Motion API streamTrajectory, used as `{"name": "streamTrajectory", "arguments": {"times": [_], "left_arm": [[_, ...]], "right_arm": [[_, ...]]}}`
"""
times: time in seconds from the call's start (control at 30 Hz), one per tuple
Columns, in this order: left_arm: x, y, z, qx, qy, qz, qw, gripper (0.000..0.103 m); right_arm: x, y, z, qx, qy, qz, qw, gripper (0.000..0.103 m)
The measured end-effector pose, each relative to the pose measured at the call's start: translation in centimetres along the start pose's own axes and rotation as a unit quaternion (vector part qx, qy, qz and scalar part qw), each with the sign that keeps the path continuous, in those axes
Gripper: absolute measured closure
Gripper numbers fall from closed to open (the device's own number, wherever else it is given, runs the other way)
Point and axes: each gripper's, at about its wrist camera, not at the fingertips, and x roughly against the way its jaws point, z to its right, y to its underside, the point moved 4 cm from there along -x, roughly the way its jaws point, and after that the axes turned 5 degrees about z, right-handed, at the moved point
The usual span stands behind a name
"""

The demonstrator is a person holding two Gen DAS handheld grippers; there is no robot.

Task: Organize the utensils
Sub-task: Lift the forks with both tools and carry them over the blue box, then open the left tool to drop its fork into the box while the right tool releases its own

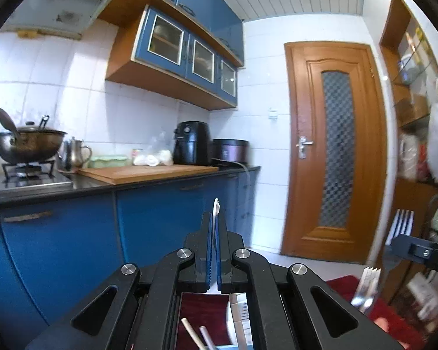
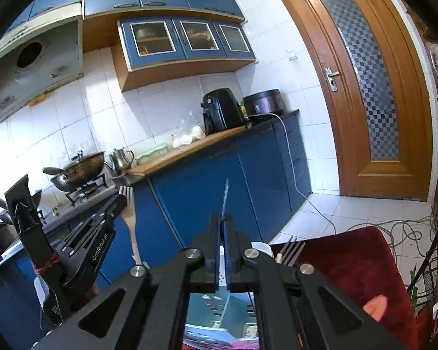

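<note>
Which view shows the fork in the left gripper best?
The right wrist view: the fork shows broadside, tines up and pale handle hanging below the left gripper. The left wrist view shows the fork only edge-on, a thin sliver past the shut fingers.

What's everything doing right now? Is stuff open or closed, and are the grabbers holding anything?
left gripper: shut on pale fork
right gripper: shut on second fork
wooden door: closed
glass cabinet doors: closed
wok: sitting on the stove burner
</note>
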Motion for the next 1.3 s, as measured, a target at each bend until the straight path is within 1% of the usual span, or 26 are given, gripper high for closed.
{"name": "streamTrajectory", "arguments": {"times": [0.13,0.27,0.4,0.6,0.67,0.73,0.83,0.9,0.93,1.0,1.07,1.1,1.17,1.3], "left_arm": [[-0.8,2.1,0.1,-0.009,-0.009,-0.012,0.9999,0.101],[-1.3,4.1,0.2,-0.010,-0.005,-0.031,0.9995,0.101],[-1.3,5.5,0.4,-0.015,-0.001,-0.040,0.9991,0.101],[-1.0,6.9,0.7,-0.016,0.009,-0.056,0.9982,0.101],[-0.8,7.2,0.8,-0.017,0.010,-0.060,0.9980,0.101],[-0.6,7.4,1.0,-0.017,0.010,-0.062,0.9979,0.101],[-0.8,7.5,1.0,-0.013,0.015,-0.075,0.9970,0.094],[-0.9,7.6,0.9,-0.007,0.020,-0.086,0.9961,0.089],[-0.9,7.6,0.8,-0.003,0.023,-0.091,0.9956,0.087],[-0.8,7.6,0.7,0.003,0.028,-0.098,0.9948,0.072],[-0.5,7.4,0.6,0.009,0.034,-0.099,0.9944,0.065],[-0.3,7.2,0.7,0.010,0.037,-0.098,0.9944,0.063],[0.1,6.8,0.9,0.007,0.039,-0.097,0.9945,0.060],[1.1,6.2,1.2,0.008,0.048,-0.096,0.9942,0.054]], "right_arm": [[-1.2,1.4,0.8,0.005,0.006,-0.011,1.000,0.099],[-2.1,2.7,1.4,0.003,0.004,-0.023,1.000,0.099],[-2.7,3.9,2.0,-0.004,0.002,-0.034,0.999,0.099],[-3.2,5.5,2.5,-0.016,-0.003,-0.058,0.998,0.099],[-3.3,6.0,2.7,-0.024,-0.007,-0.067,0.997,0.095],[-3.2,6.1,2.9,-0.031,-0.009,-0.070,0.997,0.095],[-2.9,6.2,3.0,-0.042,-0.015,-0.073,0.996,0.094],[-2.7,6.2,3.1,-0.048,-0.018,-0.072,0.996,0.089],[-2.6,6.2,3.1,-0.051,-0.020,-0.071,0.996,0.085],[-2.4,6.0,2.9,-0.053,-0.023,-0.071,0.996,0.082],[-2.1,5.9,2.9,-0.055,-0.025,-0.068,0.996,0.082],[-1.9,5.8,2.7,-0.055,-0.027,-0.067,0.996,0.081],[-1.4,5.4,2.5,-0.057,-0.030,-0.061,0.996,0.075],[-0.5,4.7,1.9,-0.056,-0.031,-0.051,0.997,0.074]]}}
